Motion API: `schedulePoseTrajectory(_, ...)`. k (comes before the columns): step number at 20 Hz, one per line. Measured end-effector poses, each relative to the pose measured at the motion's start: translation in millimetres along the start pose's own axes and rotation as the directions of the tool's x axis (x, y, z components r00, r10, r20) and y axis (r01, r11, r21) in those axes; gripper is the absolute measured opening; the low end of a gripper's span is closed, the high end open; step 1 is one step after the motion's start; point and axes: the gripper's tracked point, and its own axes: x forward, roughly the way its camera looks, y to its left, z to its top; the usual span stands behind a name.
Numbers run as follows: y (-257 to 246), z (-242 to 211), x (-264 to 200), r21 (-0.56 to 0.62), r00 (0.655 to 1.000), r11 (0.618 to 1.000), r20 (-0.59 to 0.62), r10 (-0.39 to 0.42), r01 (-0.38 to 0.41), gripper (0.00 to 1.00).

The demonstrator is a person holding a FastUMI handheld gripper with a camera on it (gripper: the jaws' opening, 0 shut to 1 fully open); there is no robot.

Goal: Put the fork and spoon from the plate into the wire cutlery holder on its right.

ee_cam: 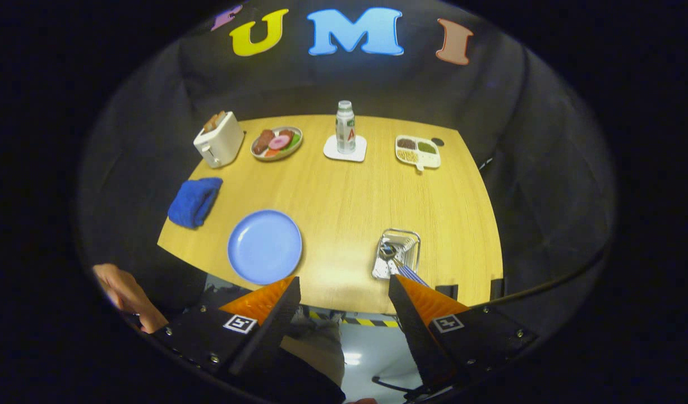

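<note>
The fingers [344, 292] stand wide apart, holding nothing, high above the tabletop's [349, 196] near edge. The round blue plate [264, 247] lies bare at that edge; right of it, the wire cutlery holder [398, 253] already carries the cutlery [398, 264], handles slanting toward the right finger.

The wooden table [344, 196] carries a toaster [219, 140], blue cloth [194, 201], blue plate [264, 247] and wire cutlery holder [397, 253].
</note>
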Motion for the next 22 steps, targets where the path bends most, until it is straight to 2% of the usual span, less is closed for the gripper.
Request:
schedulePoseTrajectory(3, 35.8, 43.8, -7.8, 0.056, 0.975, 0.997, 0.219, 0.048, -0.061, 0.99)
schedulePoseTrajectory(6, 53.3, 83.0, -20.7, 0.048, 0.914, 0.995, 0.402, 0.058, -0.084, 0.97)
schedulePoseTrajectory(9, 69.4, 118.8, -42.5, -0.005, 0.807, 0.998, 0.588, 0.056, -0.065, 0.97)
schedulePoseTrajectory(11, 73.1, 137.7, -56.6, -0.055, 0.726, 0.998, 0.687, 0.029, 0.013, 0.96)
schedulePoseTrajectory(12, 75.7, 142.6, -61.7, -0.072, 0.692, 0.996, 0.721, 0.018, 0.049, 0.96)
schedulePoseTrajectory(13, 80.6, 147.0, -64.0, -0.087, 0.676, 0.994, 0.737, 0.017, 0.070, 0.96)
schedulePoseTrajectory(15, 91.9, 154.9, -67.8, -0.040, 0.634, 0.998, 0.774, 0.006, 0.040, 0.97)
schedulePoseTrajectory(17, 101.0, 166.8, -71.3, 0.007, 0.565, 1.000, 0.825, -0.011, 0.010, 0.97)
schedulePoseTrajectory(18, 101.6, 169.0, -67.6, 0.025, 0.545, 1.000, 0.838, -0.026, 0.009, 0.97)
schedulePoseTrajectory(20, 106.2, 157.0, -55.3, 0.063, 0.565, 0.998, 0.822, -0.067, 0.026, 0.97)
schedulePoseTrajectory(21, 106.8, 153.8, -52.8, 0.065, 0.560, 0.997, 0.824, -0.079, 0.044, 0.97)
schedulePoseTrajectory(22, 112.5, 158.3, -53.3, 0.069, 0.535, 0.997, 0.841, -0.083, 0.046, 0.97)
